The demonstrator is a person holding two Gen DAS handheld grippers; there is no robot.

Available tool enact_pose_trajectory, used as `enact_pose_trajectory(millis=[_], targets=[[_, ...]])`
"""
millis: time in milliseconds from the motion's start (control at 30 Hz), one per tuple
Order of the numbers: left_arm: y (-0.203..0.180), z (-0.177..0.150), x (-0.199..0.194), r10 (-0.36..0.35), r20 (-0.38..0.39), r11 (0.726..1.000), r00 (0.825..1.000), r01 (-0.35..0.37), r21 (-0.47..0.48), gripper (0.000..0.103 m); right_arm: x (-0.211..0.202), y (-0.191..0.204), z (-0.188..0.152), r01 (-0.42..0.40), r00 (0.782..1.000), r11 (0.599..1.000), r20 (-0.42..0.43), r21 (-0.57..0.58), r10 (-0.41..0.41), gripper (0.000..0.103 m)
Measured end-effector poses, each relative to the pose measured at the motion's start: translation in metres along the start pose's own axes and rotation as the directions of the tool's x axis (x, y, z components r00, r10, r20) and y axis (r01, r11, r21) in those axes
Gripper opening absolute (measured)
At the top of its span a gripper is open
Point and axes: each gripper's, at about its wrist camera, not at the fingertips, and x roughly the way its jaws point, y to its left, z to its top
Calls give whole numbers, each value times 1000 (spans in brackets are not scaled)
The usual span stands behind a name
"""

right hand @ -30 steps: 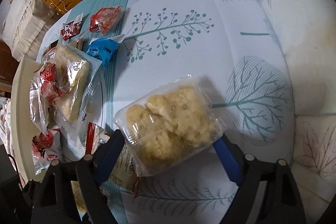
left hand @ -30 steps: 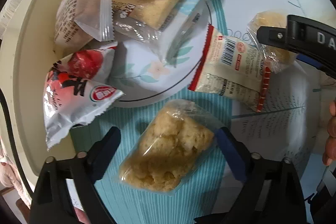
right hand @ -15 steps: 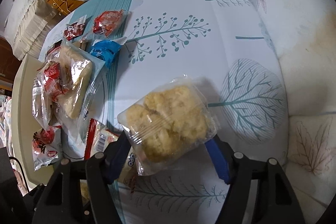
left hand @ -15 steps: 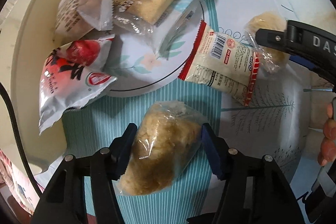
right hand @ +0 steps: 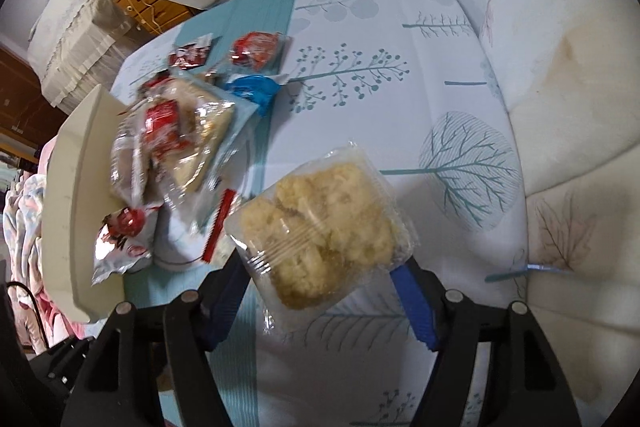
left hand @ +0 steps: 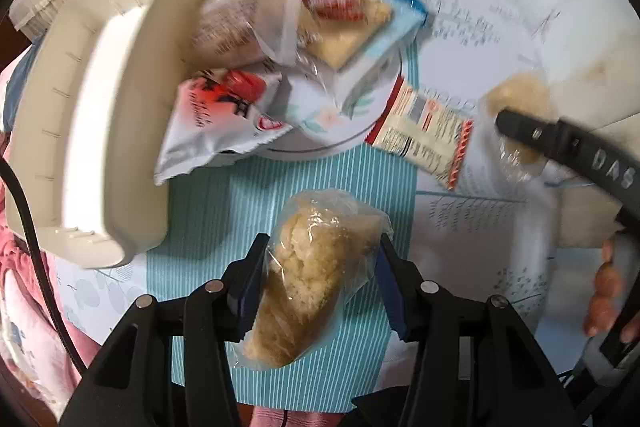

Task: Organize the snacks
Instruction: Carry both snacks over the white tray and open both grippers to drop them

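My left gripper (left hand: 322, 247) has its jaws closing on a clear packet of yellow crumbly cake (left hand: 316, 267), and both blue pads press its sides. The packet hangs above the striped teal runner (left hand: 224, 195). A second, square packet of the same cake (right hand: 328, 227) is up off the tablecloth, with my right gripper (right hand: 322, 267) shut on its lower edge. In the left wrist view that gripper's black finger (left hand: 560, 143) crosses its packet (left hand: 520, 95) at the right. A white flowered plate (left hand: 360, 131) carries a heap of wrapped snacks.
A cream tray (left hand: 100, 107) stands on edge left of the plate. A red-edged cream packet (left hand: 424, 131) lies beside the plate. A blue packet (right hand: 252, 89) and two red packets (right hand: 256, 49) lie farther back. A hand (left hand: 608, 291) holds the right gripper's handle.
Both grippers closed on their cake packets and rose, lifting them off the table. The plate and tray look farther away in both views.
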Motion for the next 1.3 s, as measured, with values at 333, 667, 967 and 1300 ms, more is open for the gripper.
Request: enact_pose_trajectory(millis=[333,667,967,1300], targets=[[37,-25,-79,-95,242,991,965,115,-68,50,-32,28,-25,-31,998,996,58,-80,36,71],[107,-32,-154,-215,464,962,859,269,-53,50,-64,74,-41,-40,985,992,163,-116,59,71],[184,-28,-202,-236,515,956,824,291,-27,50,-83,139,-62,-70,962,992,256,-103,94,71],[254,-17,-221,-228,501,967,835,255,14,50,-83,213,-85,-114,928,988,344,-107,145,71]])
